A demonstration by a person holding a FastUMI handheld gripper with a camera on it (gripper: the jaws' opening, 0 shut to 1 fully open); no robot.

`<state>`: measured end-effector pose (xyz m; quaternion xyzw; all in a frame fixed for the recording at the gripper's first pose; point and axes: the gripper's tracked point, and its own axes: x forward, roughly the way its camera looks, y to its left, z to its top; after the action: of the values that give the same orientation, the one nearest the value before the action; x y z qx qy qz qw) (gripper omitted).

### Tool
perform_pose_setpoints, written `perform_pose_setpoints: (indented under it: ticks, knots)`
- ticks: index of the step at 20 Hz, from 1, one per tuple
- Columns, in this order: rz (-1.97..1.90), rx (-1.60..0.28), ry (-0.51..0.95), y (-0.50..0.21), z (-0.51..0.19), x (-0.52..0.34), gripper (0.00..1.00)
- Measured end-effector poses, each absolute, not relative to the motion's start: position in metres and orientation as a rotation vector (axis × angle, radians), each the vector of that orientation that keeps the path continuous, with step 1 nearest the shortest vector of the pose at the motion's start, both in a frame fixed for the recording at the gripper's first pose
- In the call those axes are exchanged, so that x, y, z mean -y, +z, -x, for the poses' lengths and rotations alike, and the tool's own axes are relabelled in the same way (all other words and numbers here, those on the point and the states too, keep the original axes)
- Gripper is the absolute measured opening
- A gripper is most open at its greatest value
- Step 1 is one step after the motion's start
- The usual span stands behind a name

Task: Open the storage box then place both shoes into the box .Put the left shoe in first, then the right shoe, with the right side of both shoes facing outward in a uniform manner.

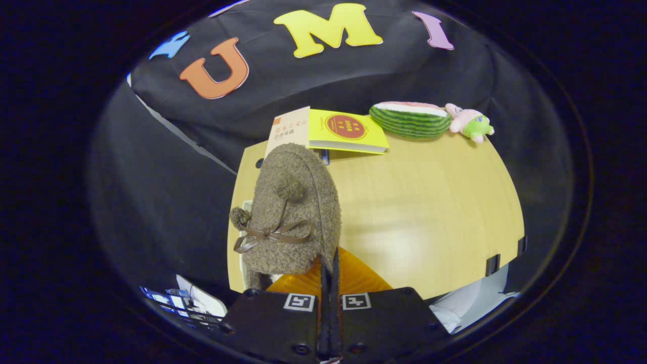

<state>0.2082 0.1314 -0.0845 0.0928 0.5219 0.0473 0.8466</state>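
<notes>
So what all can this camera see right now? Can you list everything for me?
shoe: one, brown fuzzy with a ribbon bow and pompoms, held up just ahead of the fingers, its edge pinched between them
orange lid: one, ribbed orange, under the shoe, just beyond the fingers
table: one, light wood, beyond the shoe
books: two, one yellow and one pale with a brown band, at the table's far side behind the shoe
watermelon toy: one, green striped with a pink top, far edge of the table beside the yellow book
plush toy: one, pink and green, next to the watermelon toy
gripper: one, black with two square markers, fingers closed on the shoe's edge
</notes>
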Motion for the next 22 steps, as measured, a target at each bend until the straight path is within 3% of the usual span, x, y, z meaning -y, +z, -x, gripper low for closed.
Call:
perform_pose_setpoints:
  ticks: [11,14,22]
  knots:
    - [-0.054,-1.039,0.066,-0.208,-0.205,-0.208,0.07]
    - [-0.007,-0.91,0.097,-0.195,-0.208,-0.21,0.26]
    - [0.086,-0.472,0.088,-0.067,-0.186,-0.155,1.0]
